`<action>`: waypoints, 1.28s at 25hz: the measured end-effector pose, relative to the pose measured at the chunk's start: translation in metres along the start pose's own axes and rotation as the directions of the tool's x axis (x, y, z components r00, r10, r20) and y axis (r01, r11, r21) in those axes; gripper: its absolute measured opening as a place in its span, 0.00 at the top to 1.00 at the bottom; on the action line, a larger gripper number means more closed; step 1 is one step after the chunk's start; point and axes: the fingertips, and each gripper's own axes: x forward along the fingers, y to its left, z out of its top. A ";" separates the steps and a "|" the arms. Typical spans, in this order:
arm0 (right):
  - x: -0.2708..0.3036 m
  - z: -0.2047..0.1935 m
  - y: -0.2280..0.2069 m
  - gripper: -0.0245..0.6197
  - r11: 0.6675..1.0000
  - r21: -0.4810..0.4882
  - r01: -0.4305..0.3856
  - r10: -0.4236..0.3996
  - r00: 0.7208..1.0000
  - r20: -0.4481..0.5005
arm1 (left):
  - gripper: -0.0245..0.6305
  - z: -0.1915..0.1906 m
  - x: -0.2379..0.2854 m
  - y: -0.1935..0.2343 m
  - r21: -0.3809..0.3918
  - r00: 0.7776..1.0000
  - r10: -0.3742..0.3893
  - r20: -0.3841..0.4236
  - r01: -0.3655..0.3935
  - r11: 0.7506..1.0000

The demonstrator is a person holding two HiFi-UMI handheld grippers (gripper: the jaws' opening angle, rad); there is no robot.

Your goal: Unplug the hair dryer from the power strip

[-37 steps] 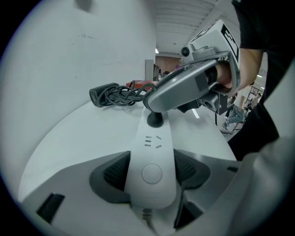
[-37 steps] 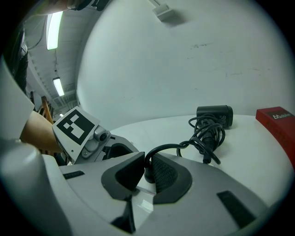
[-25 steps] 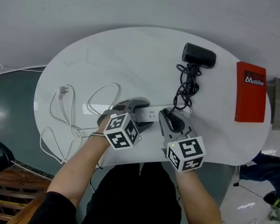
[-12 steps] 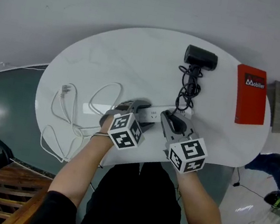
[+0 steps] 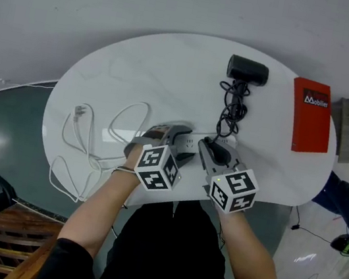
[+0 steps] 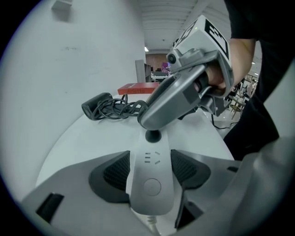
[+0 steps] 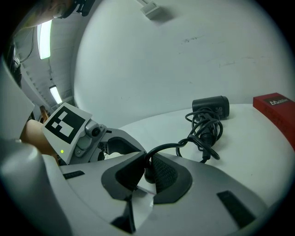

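Left gripper (image 6: 150, 168) jaws, just opening slightly, grip the white power strip (image 5: 190, 143); right gripper (image 7: 146, 174) jaws clamp the black plug (image 6: 153, 135). Red box (image 5: 310, 116) on desk (image 5: 140, 69) reads "Mobilier".

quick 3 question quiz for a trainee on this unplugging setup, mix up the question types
1. Multiple choice: what is the right claw shut on?
A) the black plug
B) the red box
C) the loose white cable

2. True or false: the hair dryer is held between the jaws of the left claw.

3. Fill in the blank: the left claw's two pads sit either side of the white ____.

Key:
1. A
2. False. It lies at the far side of the table, away from both claws.
3. power strip
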 end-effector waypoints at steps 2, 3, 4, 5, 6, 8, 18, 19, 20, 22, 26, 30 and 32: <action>0.000 -0.001 0.000 0.87 1.000 0.008 0.001 -0.001 1.000 -0.002 | 0.52 0.001 0.000 0.000 -0.003 1.000 -0.009 0.004 0.009 1.000; 0.000 -0.001 0.000 0.87 1.000 0.010 0.000 0.000 1.000 -0.003 | 0.53 0.001 0.000 0.000 -0.007 1.000 -0.017 0.006 0.017 1.000; 0.000 -0.001 0.000 0.87 1.000 0.013 -0.001 0.001 1.000 -0.005 | 0.53 0.001 -0.001 -0.001 -0.013 1.000 -0.026 0.008 0.026 1.000; 0.000 -0.002 -0.001 0.87 1.000 0.016 -0.002 0.002 1.000 -0.006 | 0.55 0.002 -0.002 -0.002 -0.021 0.999 -0.035 0.013 0.036 0.999; 0.000 -0.002 -0.001 0.87 1.000 0.020 -0.003 0.004 1.000 -0.007 | 0.56 0.003 -0.003 -0.002 -0.031 0.999 -0.045 0.020 0.045 0.999; -0.001 -0.003 -0.001 0.87 1.000 0.026 -0.004 0.004 1.000 -0.008 | 0.59 0.005 -0.006 -0.004 -0.045 0.998 -0.058 0.033 0.060 0.997; -0.002 -0.004 -0.002 0.87 0.999 0.035 -0.008 0.009 1.000 -0.018 | 0.60 0.013 -0.010 -0.003 -0.048 0.997 -0.066 0.047 0.068 0.997; -0.002 -0.004 -0.002 0.87 0.999 0.036 -0.008 0.009 1.000 -0.019 | 0.60 0.014 -0.010 -0.002 -0.046 0.997 -0.067 0.048 0.069 0.997; -0.002 -0.005 -0.002 0.87 0.999 0.037 -0.008 0.009 1.000 -0.019 | 0.60 0.015 -0.009 -0.003 -0.042 0.996 -0.071 0.045 0.073 0.996; -0.001 -0.005 -0.002 0.87 0.999 0.038 -0.007 0.008 1.000 -0.020 | 0.63 0.016 -0.008 -0.005 -0.029 0.996 -0.087 0.030 0.087 0.996; -0.001 -0.006 -0.002 0.87 0.999 0.042 -0.008 0.009 1.000 -0.020 | 0.79 0.016 -0.011 -0.008 -0.024 0.996 -0.090 0.023 0.091 0.996; -0.003 -0.008 -0.003 0.87 0.999 0.049 -0.008 0.009 1.000 -0.021 | 0.81 0.010 -0.012 -0.005 -0.015 0.998 -0.070 0.003 0.070 0.997; -0.003 -0.008 -0.002 0.87 0.999 0.051 -0.007 0.008 1.000 -0.022 | 0.81 0.009 -0.010 -0.006 0.005 0.997 -0.072 -0.007 0.072 0.997</action>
